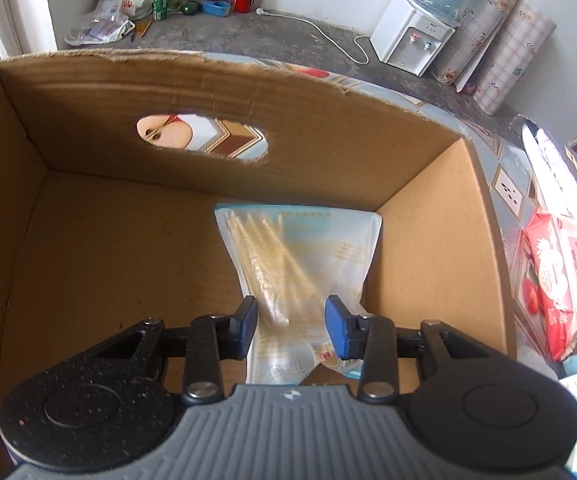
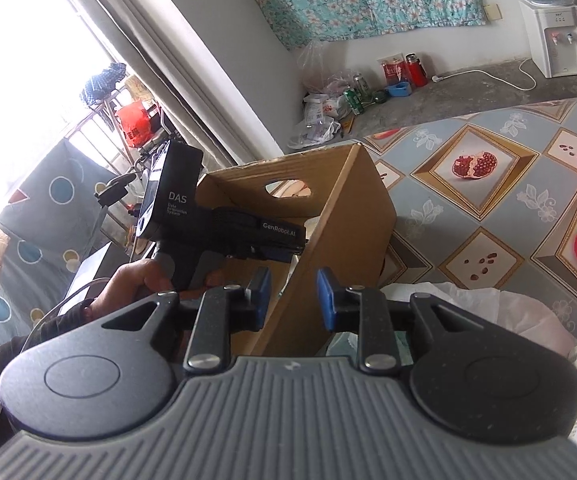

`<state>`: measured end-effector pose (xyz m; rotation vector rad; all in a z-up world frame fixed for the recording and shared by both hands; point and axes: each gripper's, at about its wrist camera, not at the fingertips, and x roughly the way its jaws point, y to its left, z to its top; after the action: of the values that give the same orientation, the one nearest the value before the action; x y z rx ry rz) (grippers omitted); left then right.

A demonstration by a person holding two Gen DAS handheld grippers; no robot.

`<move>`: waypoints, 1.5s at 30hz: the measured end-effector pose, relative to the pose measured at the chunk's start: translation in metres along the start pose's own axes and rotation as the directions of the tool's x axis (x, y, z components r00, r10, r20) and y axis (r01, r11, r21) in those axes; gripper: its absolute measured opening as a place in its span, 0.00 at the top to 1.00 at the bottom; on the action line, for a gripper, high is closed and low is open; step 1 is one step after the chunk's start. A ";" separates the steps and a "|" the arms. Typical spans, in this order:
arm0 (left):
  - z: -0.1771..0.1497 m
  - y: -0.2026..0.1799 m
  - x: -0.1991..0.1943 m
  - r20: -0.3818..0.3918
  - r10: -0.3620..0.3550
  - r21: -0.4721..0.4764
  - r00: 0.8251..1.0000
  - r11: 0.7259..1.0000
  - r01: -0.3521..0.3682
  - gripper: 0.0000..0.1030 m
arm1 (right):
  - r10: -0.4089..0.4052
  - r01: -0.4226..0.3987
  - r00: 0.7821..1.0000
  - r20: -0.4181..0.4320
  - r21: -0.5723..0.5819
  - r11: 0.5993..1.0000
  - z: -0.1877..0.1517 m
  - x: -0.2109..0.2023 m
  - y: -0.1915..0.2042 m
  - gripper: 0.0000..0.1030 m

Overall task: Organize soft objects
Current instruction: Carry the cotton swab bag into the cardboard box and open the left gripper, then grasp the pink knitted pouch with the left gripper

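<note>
Soft bag (image 1: 288,272), see-through with thin yellow sticks inside, hangs down into the cardboard box (image 1: 128,264). Its far end reaches the box floor at about 1 o'clock from the middle of the left wrist view, close to the right wall. The left claw (image 1: 291,328) is partly open, with the bag pinched between its two blue pads. The bag is squeezed narrow where the pads press it. So the left claw holds the bag.

The box has an oval hand hole (image 1: 202,136) in its far wall, at 11 o'clock. The box stands on a tablecloth (image 2: 488,184) with fruit pictures. A red and white pack (image 1: 556,280) lies on the cloth outside the box, at 3 o'clock in the left wrist view.

In the right wrist view, the right claw (image 2: 293,294) is open a little. Nothing is between its pads. The box edge shows behind the gap, but I cannot tell if it touches. The person's hand (image 2: 144,280) grips the left claw's handle at 9 o'clock. White crumpled plastic (image 2: 488,304) lies at 3 o'clock, just beside the right claw.

A water cooler (image 2: 552,36) stands on the floor far away at 1 o'clock.
</note>
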<state>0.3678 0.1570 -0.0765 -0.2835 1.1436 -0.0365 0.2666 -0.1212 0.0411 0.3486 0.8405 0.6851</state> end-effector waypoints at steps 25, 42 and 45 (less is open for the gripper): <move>-0.083 -0.021 -0.186 0.520 -0.047 0.054 0.853 0.998 0.021 0.02 | -0.148 0.103 0.957 0.249 0.185 0.977 -0.091 -0.141 -0.033 0.48; -0.203 -0.207 -0.164 0.405 -0.393 0.565 0.825 0.817 0.112 0.01 | -0.393 0.233 0.879 0.271 0.475 0.848 -0.176 -0.216 -0.155 0.38; -0.210 -0.236 -0.135 0.308 -0.419 0.655 0.854 0.745 0.129 0.05 | -0.368 0.207 0.893 0.258 0.491 0.846 -0.177 -0.205 -0.169 0.38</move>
<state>0.1490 -0.0901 0.0206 0.1289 0.5702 -0.5886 0.1020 -0.3809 -0.0453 0.7240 0.6888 0.1199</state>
